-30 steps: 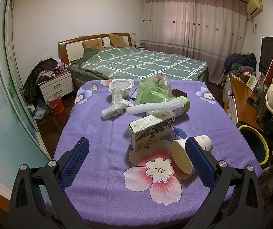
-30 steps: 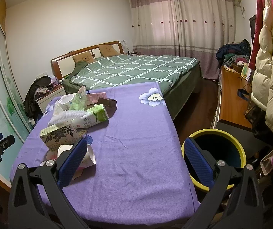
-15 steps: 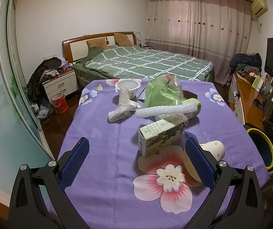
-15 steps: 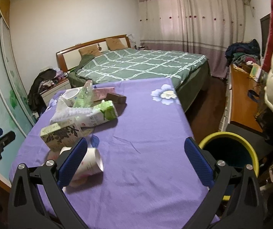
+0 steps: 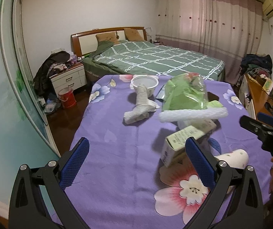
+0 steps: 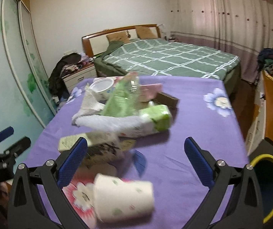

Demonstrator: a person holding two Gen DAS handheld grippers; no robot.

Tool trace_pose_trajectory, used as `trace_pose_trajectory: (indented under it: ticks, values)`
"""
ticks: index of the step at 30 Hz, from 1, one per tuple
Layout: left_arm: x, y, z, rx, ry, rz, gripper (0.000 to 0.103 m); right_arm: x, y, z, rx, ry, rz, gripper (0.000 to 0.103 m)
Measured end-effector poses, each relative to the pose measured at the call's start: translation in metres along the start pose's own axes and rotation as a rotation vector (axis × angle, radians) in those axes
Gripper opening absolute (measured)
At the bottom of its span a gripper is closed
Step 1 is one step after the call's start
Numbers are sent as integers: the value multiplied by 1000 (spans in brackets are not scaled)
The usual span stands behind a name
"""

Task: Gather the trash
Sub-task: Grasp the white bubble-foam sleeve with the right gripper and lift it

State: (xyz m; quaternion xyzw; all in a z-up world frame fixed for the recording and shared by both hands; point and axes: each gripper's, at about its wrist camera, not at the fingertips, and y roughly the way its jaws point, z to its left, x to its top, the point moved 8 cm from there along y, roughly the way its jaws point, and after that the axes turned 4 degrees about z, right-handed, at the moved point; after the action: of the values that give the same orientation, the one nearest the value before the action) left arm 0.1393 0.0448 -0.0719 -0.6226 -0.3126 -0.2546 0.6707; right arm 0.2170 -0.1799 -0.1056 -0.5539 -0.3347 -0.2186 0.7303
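Note:
Trash lies on a purple flowered tablecloth (image 5: 117, 152): a white paper cup (image 6: 123, 198) on its side, a green-and-white carton (image 5: 186, 139), a roll of bubble wrap (image 5: 192, 114), a crumpled green plastic bag (image 5: 186, 93), a wad of white paper (image 5: 140, 105) and a white bowl (image 5: 145, 82). My left gripper (image 5: 138, 164) is open over the table's near left part, with nothing between its fingers. My right gripper (image 6: 136, 162) is open, and the paper cup lies low between its fingers. The right gripper also shows at the left wrist view's right edge (image 5: 264, 129).
A bin with a yellow rim (image 6: 270, 187) stands on the floor right of the table. Behind the table is a bed with a green checked cover (image 5: 155, 59). A nightstand (image 5: 69, 78) and red bucket (image 5: 66, 97) sit at far left; a wooden desk (image 5: 258, 93) runs along the right.
My right gripper has swung left from the bin toward the table and now frames the paper cup. My left gripper has shifted left, so the trash sits further right in its view.

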Motion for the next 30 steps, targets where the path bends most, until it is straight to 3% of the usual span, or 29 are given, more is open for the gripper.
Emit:
trace_pose_trajectory:
  ticks: [10,13,15,19,30]
  values:
    - [11,20,11,9,10,-4,99,12,49,18,-10,26,56,96]
    - [11,26,14,-6,1,1,99,13,57,23,-15,23,71,70]
    - [11,30,16,-12,-1,7,99,13,62,25,-4,28,94,44]
    - [11,35,20,-15,-7,12,99,13,63,28,19,37,106,21]
    - [10,18,21,-19,-7,-21,99,21,14,32,47,32,21,16]
